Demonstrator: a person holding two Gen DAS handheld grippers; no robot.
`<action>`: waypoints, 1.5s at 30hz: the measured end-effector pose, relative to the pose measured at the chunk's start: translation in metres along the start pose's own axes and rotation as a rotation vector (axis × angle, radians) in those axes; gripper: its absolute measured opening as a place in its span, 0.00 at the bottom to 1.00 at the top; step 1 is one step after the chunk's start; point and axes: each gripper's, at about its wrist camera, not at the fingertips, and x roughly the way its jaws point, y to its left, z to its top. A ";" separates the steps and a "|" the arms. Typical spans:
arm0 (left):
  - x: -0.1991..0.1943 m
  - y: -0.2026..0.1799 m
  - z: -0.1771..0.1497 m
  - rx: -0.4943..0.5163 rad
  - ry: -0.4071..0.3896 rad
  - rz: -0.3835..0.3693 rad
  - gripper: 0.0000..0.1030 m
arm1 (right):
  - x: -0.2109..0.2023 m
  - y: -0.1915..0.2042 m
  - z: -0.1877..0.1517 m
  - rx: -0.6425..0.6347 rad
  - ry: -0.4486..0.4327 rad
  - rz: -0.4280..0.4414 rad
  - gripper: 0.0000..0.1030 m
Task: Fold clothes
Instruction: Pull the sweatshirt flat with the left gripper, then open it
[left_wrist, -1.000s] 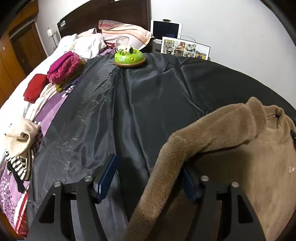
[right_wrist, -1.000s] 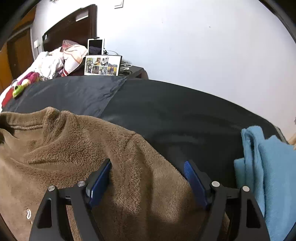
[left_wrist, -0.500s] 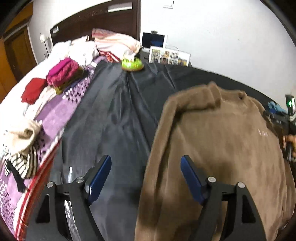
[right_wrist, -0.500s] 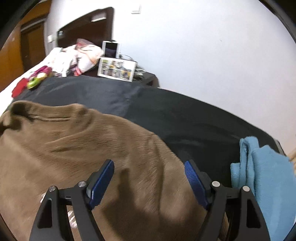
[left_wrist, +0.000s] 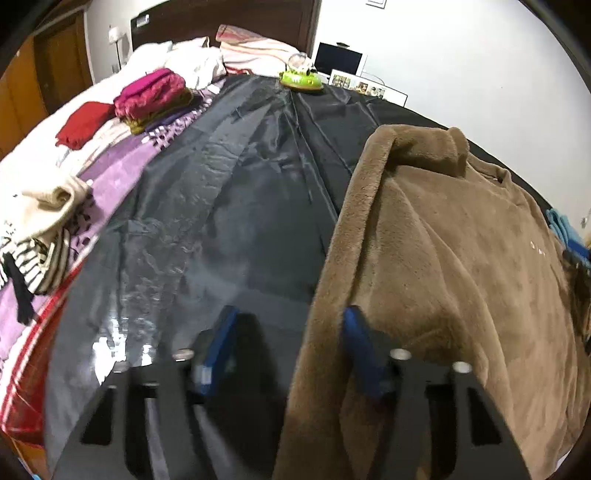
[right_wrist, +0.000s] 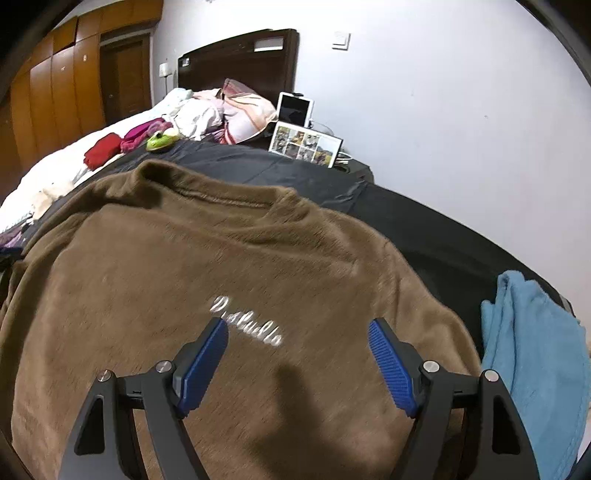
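My right hand-held gripper (right_wrist: 297, 354) has pulled back and up from the brown fleece sweater (right_wrist: 229, 280): a second ago only a shoulder filled my view, now I see the whole chest, the collar and the white lettering (right_wrist: 246, 327). On the left, my hand-held gripper (left_wrist: 288, 347) has lifted and drawn back; the sleeve edge (left_wrist: 332, 258) that bunched over its right finger now lies straight between its open fingers.

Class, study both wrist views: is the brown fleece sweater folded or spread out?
Mostly spread: the brown fleece sweater lies front up on the black sheet, collar and chest lettering showing. One sleeve edge is turned inward.
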 end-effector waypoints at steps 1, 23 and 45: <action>0.002 0.000 0.001 -0.004 0.002 -0.004 0.52 | 0.000 0.002 -0.004 -0.001 0.003 0.003 0.77; 0.020 -0.021 0.053 0.429 -0.021 0.579 0.11 | 0.037 -0.009 -0.030 0.060 0.081 -0.041 0.79; -0.004 -0.086 0.093 0.222 -0.080 0.078 0.63 | 0.042 -0.023 0.040 0.122 0.054 -0.003 0.82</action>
